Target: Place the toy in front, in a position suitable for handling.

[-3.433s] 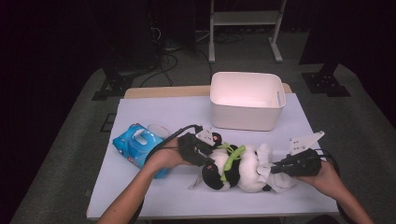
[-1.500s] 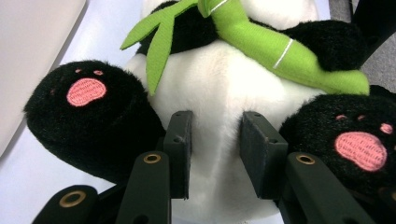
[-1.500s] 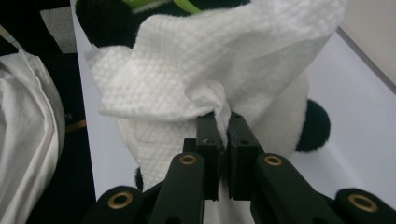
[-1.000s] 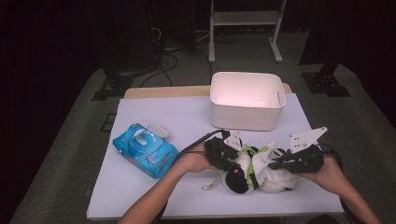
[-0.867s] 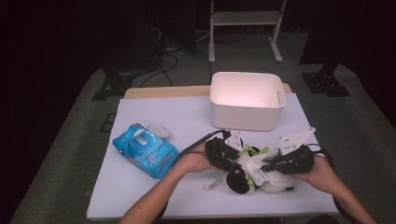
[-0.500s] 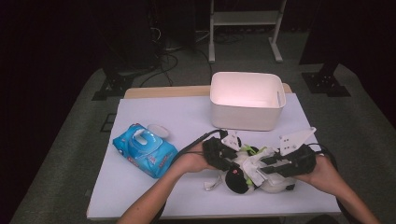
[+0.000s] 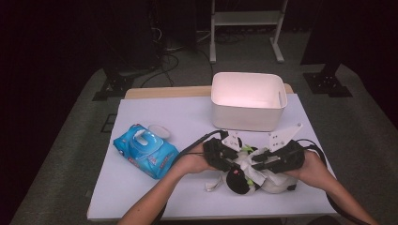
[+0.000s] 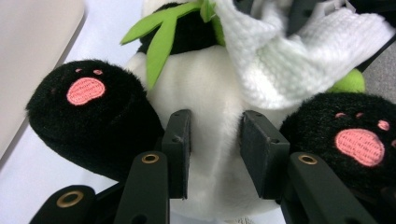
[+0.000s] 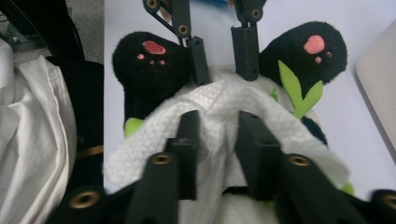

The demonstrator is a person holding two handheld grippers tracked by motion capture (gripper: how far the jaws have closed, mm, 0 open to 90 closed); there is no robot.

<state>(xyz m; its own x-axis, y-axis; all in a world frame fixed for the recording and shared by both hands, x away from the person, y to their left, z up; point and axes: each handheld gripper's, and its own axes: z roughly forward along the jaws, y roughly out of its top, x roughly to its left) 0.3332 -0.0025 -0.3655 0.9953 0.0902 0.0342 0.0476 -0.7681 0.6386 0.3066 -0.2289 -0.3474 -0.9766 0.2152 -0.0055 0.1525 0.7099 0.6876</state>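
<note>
A black-and-white plush panda (image 7: 238, 182) with green leaves lies on the white table (image 7: 164, 112), near the front edge. My left gripper (image 7: 231, 158) comes in from the left. In the left gripper view it (image 8: 215, 149) is shut on the panda's white belly (image 8: 210, 84), between two black feet with pink pads (image 8: 88, 116). My right gripper (image 7: 257, 164) comes from the right and lies over the toy. In its own view it (image 9: 217, 140) pinches a fold of a white wipe (image 9: 154, 135) spread on the panda; its jaws have just been closing on that wipe. The left gripper (image 9: 222, 56) faces it.
A white bin (image 7: 248, 101) stands just behind the panda. A blue pack of wipes (image 7: 145, 150) lies to the left with a white oval lid (image 7: 159, 131) behind it. A white strip (image 7: 213, 183) lies by the toy. The person's white clothing (image 9: 32, 140) is near the table's front edge.
The right gripper has slid left across the panda with the wipe, closer to the left gripper. The left hand and the panda have stayed in place over the last second.
</note>
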